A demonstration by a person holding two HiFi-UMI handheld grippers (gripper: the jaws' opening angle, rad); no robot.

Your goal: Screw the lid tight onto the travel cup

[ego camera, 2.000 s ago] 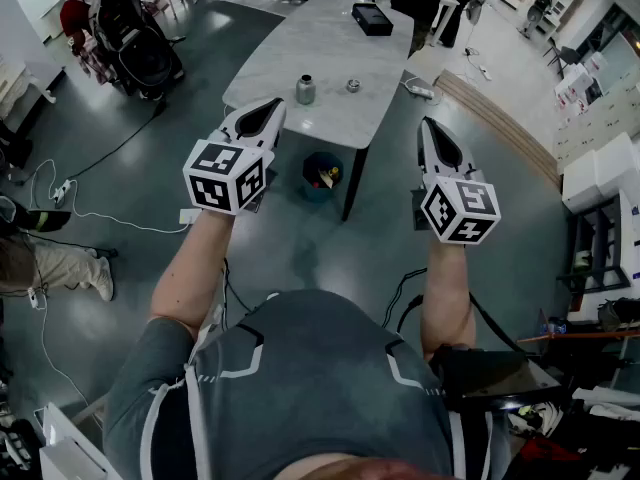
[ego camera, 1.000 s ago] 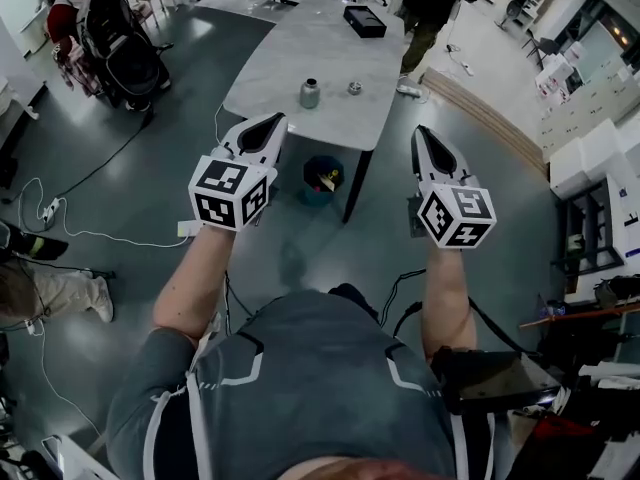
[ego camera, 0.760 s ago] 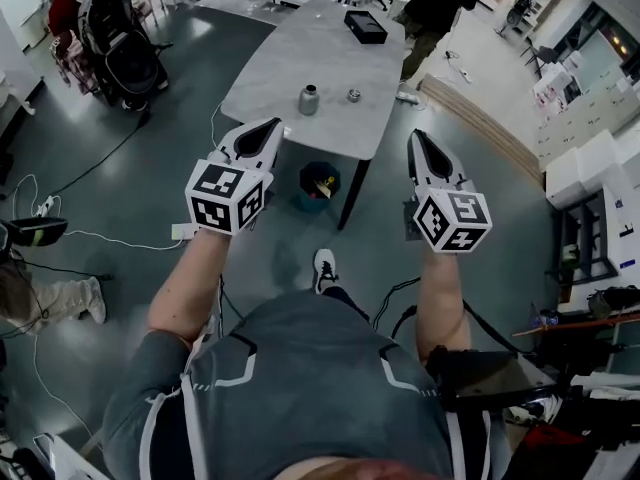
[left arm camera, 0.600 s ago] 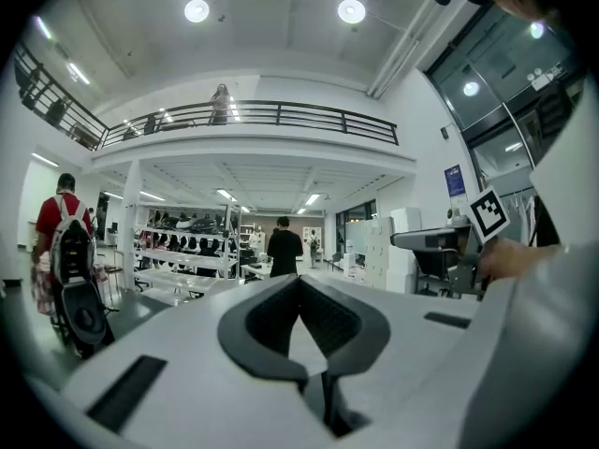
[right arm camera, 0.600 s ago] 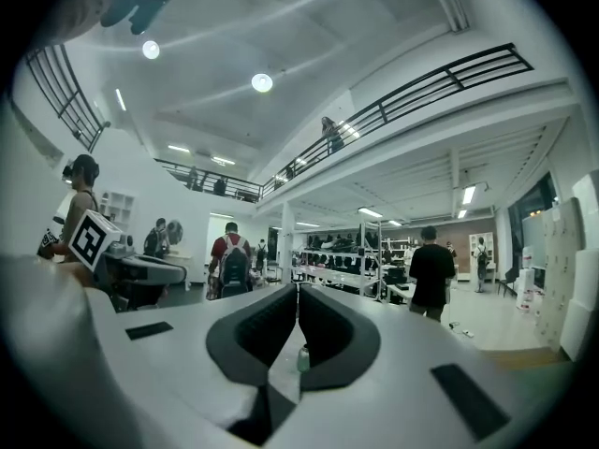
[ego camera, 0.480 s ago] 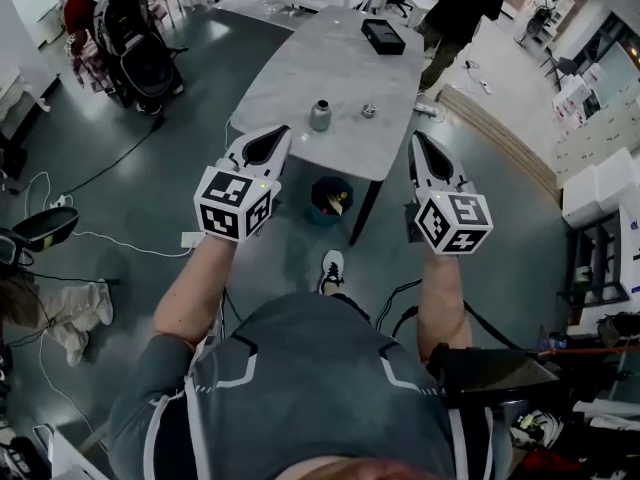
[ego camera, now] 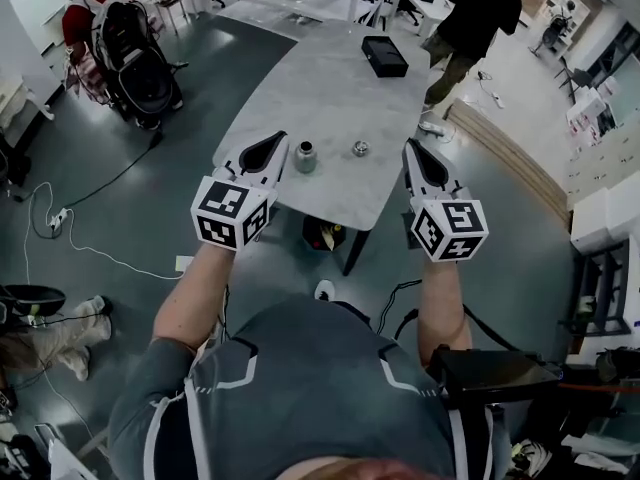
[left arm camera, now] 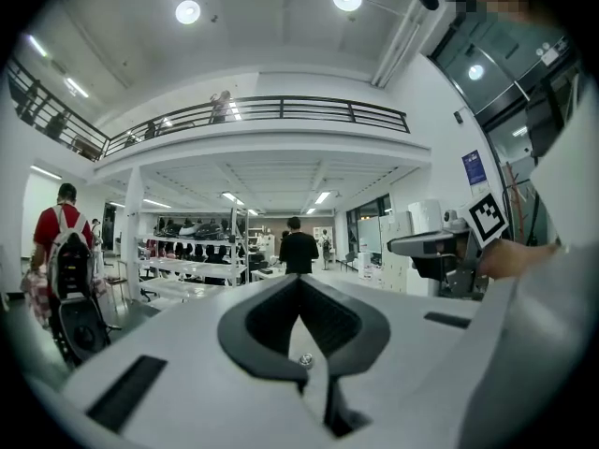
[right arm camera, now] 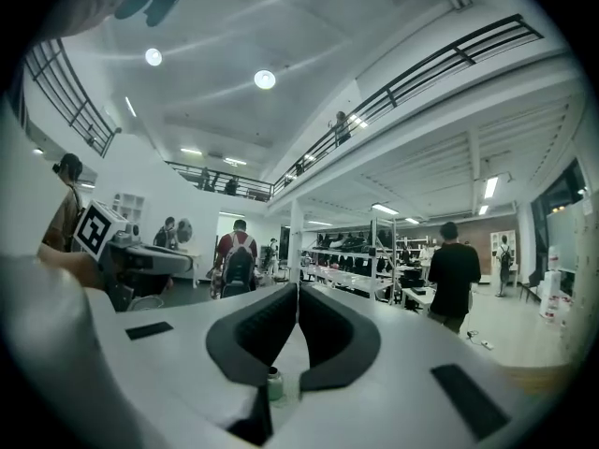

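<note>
A small metal travel cup (ego camera: 305, 156) stands upright on the pale marble table (ego camera: 330, 88), near its front edge. Its round lid (ego camera: 361, 148) lies apart from it, a little to the right. My left gripper (ego camera: 272, 144) hovers just left of the cup, shut and empty. My right gripper (ego camera: 411, 149) hangs right of the lid, also shut with nothing in it. In the left gripper view the shut left gripper (left arm camera: 299, 279) frames the lid (left arm camera: 305, 360) low in its gap. The right gripper (right arm camera: 298, 288) shows the cup (right arm camera: 273, 383) the same way.
A black box (ego camera: 385, 56) lies at the table's far end. A bin (ego camera: 325, 236) stands under the front edge beside a table leg. A black stroller (ego camera: 140, 58) and a person stand to the left; another person (ego camera: 480, 13) stands beyond the table. Cables cross the floor.
The table, cup and lid have drawn closer in the head view. Both grippers now reach the table's front edge on either side of cup and lid. Both stay shut.
</note>
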